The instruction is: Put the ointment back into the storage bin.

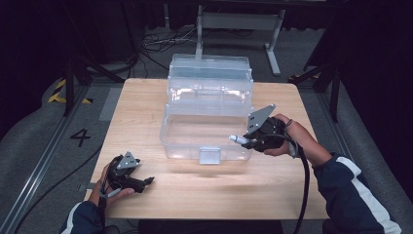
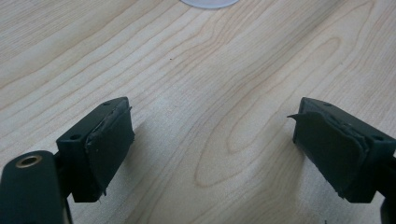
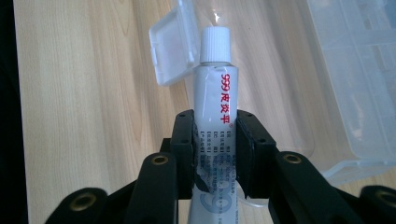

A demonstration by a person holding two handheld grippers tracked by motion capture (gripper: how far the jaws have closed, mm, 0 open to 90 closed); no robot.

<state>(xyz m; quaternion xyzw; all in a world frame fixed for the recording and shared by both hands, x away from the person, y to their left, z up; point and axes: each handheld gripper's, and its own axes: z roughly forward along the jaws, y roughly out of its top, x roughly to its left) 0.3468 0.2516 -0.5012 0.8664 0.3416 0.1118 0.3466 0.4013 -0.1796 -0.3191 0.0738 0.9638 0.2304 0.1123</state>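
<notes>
- High view: I see a clear plastic box [image 1: 209, 114] standing open in the middle of the wooden table [image 1: 146, 107], its tiers stepped back toward the far edge and a small latch flap at the front wall. My right gripper [image 1: 239, 140] sits at the box's front right corner, holding a small white tube [image 1: 237, 139] whose capped end points left, across the front wall. My left gripper [image 1: 148, 181] rests low at the near left of the table, well apart from the box, nothing in it.
- Left gripper view: the 2 jaws stand wide apart over bare wood, with only table grain between the pads [image 2: 112, 144].
- Right gripper view: the 2 jaws are closed on the white tube [image 3: 215, 107], pressing its body from both sides. The white cap points away from me, red characters running down the tube. Behind it I see the clear latch flap [image 3: 173, 44], and the box's compartments lie to the right.
</notes>
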